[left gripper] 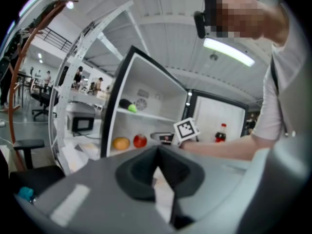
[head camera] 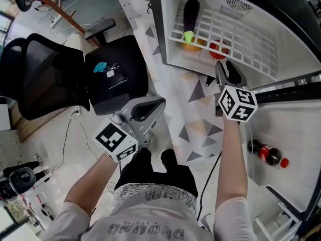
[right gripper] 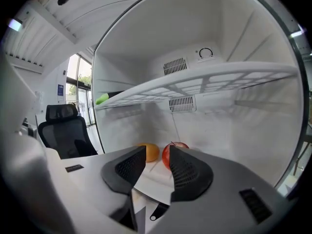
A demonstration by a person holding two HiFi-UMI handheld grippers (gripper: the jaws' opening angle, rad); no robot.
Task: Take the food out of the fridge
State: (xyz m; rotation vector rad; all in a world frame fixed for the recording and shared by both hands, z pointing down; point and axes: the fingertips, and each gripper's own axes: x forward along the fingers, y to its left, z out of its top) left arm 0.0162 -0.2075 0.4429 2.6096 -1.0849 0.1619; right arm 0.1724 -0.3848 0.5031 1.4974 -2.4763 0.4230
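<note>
The open fridge (right gripper: 253, 130) is faced by the right gripper (right gripper: 157, 151), its jaws held apart on nothing. The left gripper (left gripper: 158, 150) is kept pressed together, well outside. An eggplant (head camera: 191, 13) is seen on the wire shelf (right gripper: 204, 84). An orange (right gripper: 151, 151) and an apple (right gripper: 168, 155) are set beneath.

Eggplant (head camera: 191, 11) on wire shelf (head camera: 235, 34); orange (left gripper: 121, 143), red apple (left gripper: 140, 140) side by side below.

Grey left gripper (head camera: 160, 103), grey right gripper (head camera: 224, 65), marker cubes (head camera: 116, 140), white printed T-shirt (head camera: 145, 227)

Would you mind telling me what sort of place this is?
Probably an office or lab, not a home kitchen: a black office chair, an open fridge beside it, and people in an open hall behind.
</note>
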